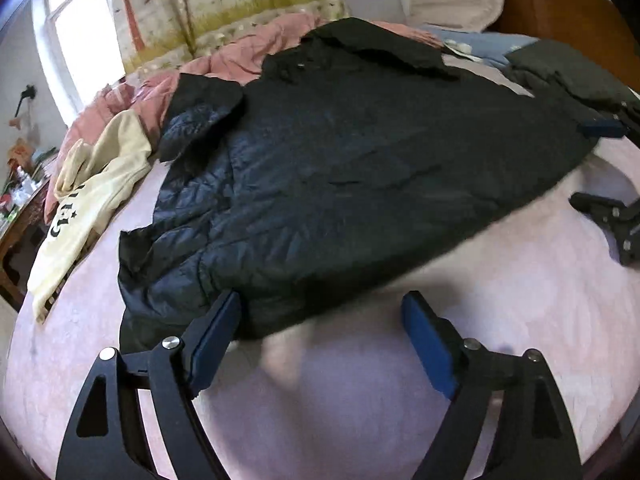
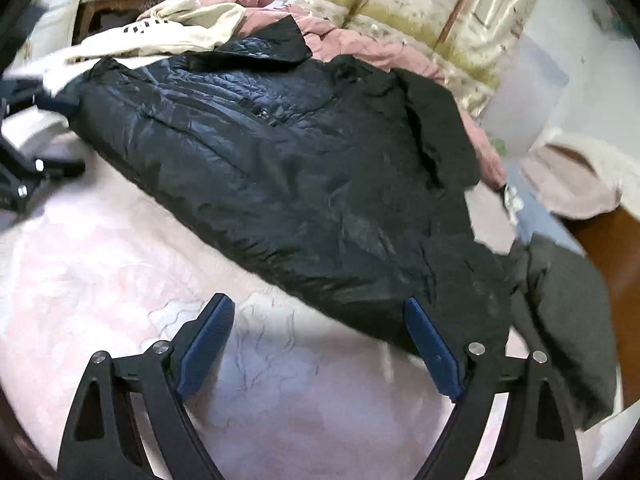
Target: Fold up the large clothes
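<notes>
Currently a black puffer jacket (image 1: 340, 168) is spread across the middle of both frames on a pink bedsheet (image 1: 500, 340), its near hem at the lower centre. The left gripper (image 1: 320, 320) is held with jaws spread, one blue pad just touching the hem at the lower left, nothing pinched. The right gripper (image 2: 320, 320) is likewise spread and empty, its right pad against the hem at the lower right. A cream sweatshirt (image 1: 92, 200) lies at the left edge, a dark grey garment (image 2: 568, 312) at the right. Judged step: hem corners being approached. Next, both pads must be closed on the hem before a lift and fold.
</notes>
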A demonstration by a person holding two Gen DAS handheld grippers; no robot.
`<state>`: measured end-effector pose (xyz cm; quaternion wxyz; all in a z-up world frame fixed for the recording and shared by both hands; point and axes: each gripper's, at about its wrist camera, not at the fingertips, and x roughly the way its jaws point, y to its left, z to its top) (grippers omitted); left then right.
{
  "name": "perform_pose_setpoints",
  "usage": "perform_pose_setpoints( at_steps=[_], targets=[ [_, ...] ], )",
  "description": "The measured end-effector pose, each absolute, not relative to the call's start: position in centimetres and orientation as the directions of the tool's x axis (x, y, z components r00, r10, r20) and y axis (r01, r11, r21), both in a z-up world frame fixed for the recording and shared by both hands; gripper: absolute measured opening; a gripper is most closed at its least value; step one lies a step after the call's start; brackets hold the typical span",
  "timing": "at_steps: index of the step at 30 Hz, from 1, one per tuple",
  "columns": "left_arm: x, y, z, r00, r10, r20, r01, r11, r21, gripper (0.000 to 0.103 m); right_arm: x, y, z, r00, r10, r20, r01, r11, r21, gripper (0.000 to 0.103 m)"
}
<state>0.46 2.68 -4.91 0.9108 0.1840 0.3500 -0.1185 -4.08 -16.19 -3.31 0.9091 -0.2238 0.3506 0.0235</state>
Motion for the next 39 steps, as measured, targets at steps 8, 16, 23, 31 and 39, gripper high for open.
perform_pose_setpoints(
  at_steps=[8, 16, 23, 31, 39],
  targets=[
    [2.2, 3.8, -5.0, 0.751, 0.011, -0.660, 0.240, 0.927, 0.289, 0.020, -1.5, -17.5, -3.7, 0.732, -0.228, -0.642, -0.110, 0.891, -0.441, 0.029],
    [-3.9, 6.0, -2.6, 0.691, -0.055, -0.721, 0.259, 0.950, 0.176, 0.002, -6.8, -18.2, -1.5, 0.747, -0.134, -0.651, -0.161, 0.914, -0.374, 0.012],
    [-11.1, 8.3, -1.2, 0.683, -0.103, -0.723, 0.225, 0.972, 0.075, 0.002, -14.2, -18.8, 0.6, 0.722, 0.006, -0.692, -0.217, 0.951, -0.219, 0.012],
    [-8.1, 7.9, 2.4, 0.711, -0.079, -0.698, 0.192, 0.978, 0.084, 0.003, -11.9, -19.4, 4.1, 0.744, -0.018, -0.668, -0.147, 0.971, -0.190, 0.012],
    [1.3, 7.3, 3.6, 0.698, -0.068, -0.713, 0.184, 0.979, 0.088, 0.008, -1.0, -20.2, 5.8, 0.677, 0.006, -0.736, -0.184, 0.970, -0.161, 0.022]
  ],
)
